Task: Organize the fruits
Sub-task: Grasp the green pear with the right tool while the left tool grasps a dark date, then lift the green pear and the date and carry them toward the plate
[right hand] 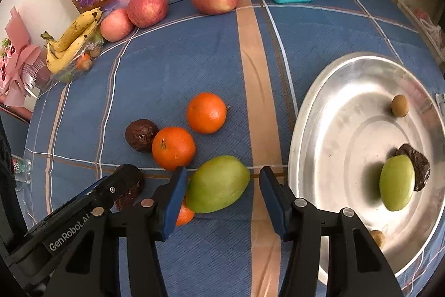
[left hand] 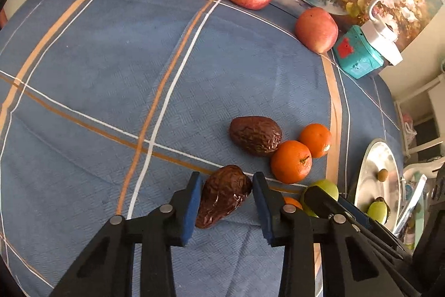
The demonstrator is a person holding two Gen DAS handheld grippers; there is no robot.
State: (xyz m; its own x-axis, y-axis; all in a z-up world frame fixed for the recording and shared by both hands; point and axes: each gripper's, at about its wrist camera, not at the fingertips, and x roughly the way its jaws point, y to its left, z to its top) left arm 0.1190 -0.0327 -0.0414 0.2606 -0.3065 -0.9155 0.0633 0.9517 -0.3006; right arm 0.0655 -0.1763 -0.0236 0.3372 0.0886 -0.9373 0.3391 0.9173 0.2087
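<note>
Left claw [left hand: 225,195] stands apart around a wrinkled, soft-looking brown fruit [left hand: 222,195]; right claw [right hand: 222,185] apart around a smooth green mango [right hand: 218,184], best squeezed mid-body, gently.

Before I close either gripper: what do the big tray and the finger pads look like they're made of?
Tray: looks like bare metal, probably steel or aluminium, with a dull brushed sheen and blurred reflections of the fruit. Finger pads: matte blue, without glare, likely rubber or foam, on black, apparently plastic, arms.

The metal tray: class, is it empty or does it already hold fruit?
Not empty. The metal tray holds a green fruit, a dark wrinkled fruit and two small brown ones.
</note>
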